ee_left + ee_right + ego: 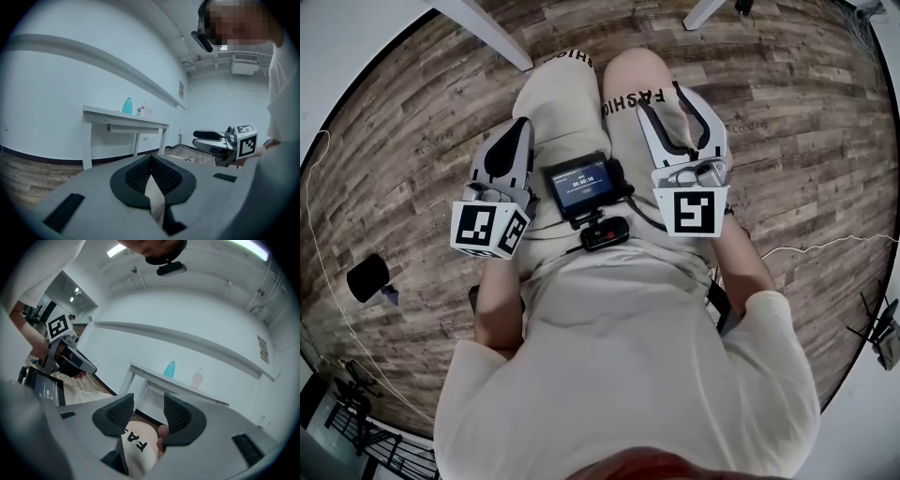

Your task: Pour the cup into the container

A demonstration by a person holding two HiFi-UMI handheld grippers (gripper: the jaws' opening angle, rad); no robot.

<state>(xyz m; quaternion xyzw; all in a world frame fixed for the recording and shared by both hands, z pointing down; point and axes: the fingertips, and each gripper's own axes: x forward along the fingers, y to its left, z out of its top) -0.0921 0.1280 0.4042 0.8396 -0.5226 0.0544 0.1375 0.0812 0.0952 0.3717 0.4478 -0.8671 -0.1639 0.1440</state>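
Hovering above lap [567, 103]: left tongs [151, 159] pressed together; right tongs [149, 404] spread, empty; table [108, 116] items [143, 111] indistinct.

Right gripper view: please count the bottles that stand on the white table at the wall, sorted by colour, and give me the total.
Teal bottle: 1
Pink bottle: 1
Total: 2
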